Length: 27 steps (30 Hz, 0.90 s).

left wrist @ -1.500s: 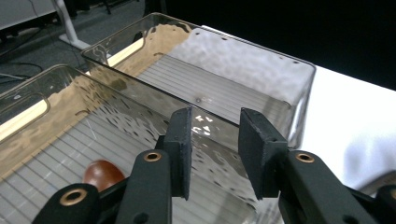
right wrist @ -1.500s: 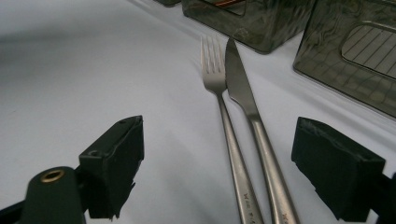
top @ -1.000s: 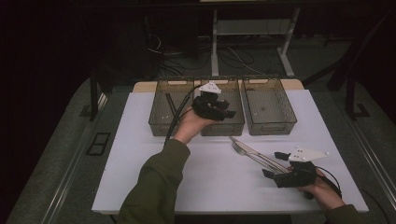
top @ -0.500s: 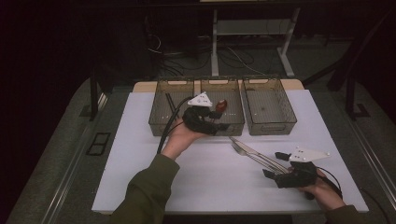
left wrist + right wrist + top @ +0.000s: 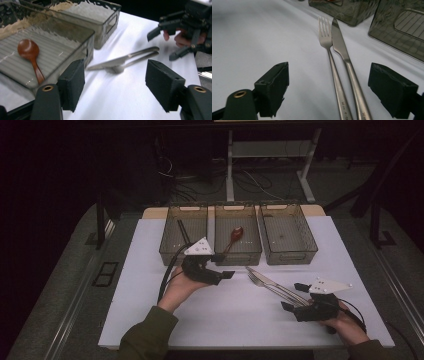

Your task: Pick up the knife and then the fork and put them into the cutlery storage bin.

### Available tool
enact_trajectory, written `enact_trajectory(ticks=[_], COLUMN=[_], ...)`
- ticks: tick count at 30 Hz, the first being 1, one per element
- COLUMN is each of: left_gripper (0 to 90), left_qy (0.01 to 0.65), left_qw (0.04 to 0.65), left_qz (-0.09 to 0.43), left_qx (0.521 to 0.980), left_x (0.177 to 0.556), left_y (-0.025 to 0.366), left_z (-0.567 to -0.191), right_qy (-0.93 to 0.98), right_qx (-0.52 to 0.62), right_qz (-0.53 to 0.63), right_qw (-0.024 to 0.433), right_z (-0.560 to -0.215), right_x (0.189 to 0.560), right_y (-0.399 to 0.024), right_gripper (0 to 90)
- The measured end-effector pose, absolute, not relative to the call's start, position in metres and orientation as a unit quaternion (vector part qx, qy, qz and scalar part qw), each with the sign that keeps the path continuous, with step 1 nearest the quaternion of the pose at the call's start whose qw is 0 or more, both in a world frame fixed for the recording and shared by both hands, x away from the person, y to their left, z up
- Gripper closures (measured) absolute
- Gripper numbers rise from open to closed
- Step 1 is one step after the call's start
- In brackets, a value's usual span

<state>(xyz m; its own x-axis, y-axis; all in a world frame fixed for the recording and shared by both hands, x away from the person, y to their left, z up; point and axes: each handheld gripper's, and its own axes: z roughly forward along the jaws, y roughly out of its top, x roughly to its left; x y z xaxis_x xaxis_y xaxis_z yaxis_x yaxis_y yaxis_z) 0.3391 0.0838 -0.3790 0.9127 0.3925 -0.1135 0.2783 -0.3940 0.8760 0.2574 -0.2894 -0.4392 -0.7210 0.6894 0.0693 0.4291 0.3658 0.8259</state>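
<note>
Taken from nine o'clock across to three, the white table (image 5: 150, 270) carries three clear plastic bins in a row at its far edge, near twelve o'clock. The left bin (image 5: 172, 245) sits just beside the middle bin (image 5: 250, 251), and in the middle bin a wooden spoon (image 5: 235, 236) lies on the ribbed floor, bowl toward the far end, handle toward the person. The left gripper view has the spoon at about nine o'clock, inside the bin wall.

The left gripper (image 5: 222, 266) hangs over the table just in front of the left and middle bins, at roughly eleven o'clock from the table's middle. Its jaws have just been opening — they stand well apart with nothing between them, bare table showing in the gap in the left gripper view.

Next along, a knife (image 5: 265, 278) and a fork (image 5: 261, 283) lie side by side on the table, touching or nearly so, their tips pointing toward ten o'clock and their handles running toward four o'clock. The right bin (image 5: 292, 252) stands beyond them at one o'clock.

At four o'clock the right gripper (image 5: 294, 296) rests low over the table at the handle ends. Its jaws are spread wide — in the right gripper view both handles run between them, and the pads touch neither.
</note>
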Motion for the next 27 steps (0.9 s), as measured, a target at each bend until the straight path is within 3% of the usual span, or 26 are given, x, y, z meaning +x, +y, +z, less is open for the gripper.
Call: enact_trajectory(ticks=[19, 25, 27], left_gripper=[18.8, 12.0, 4.8], left_qy=[0.228, 0.248, 0.259], left_qw=[0.512, 0.499, 0.495], left_qz=[0.065, 0.082, 0.093], left_qx=[0.826, 0.826, 0.824], left_x=[0.289, 0.278, 0.275], left_y=[0.140, 0.154, 0.157], left_z=[-0.416, -0.430, -0.432], right_qy=[0.814, 0.812, 0.811], right_qx=[0.345, 0.350, 0.357], right_qz=[0.443, 0.444, 0.442], right_qw=[0.148, 0.144, 0.142], right_z=[-0.440, -0.439, -0.439], right_x=[0.258, 0.259, 0.259], right_y=[-0.290, -0.290, -0.292], right_gripper=[16.4, 16.4, 16.4])
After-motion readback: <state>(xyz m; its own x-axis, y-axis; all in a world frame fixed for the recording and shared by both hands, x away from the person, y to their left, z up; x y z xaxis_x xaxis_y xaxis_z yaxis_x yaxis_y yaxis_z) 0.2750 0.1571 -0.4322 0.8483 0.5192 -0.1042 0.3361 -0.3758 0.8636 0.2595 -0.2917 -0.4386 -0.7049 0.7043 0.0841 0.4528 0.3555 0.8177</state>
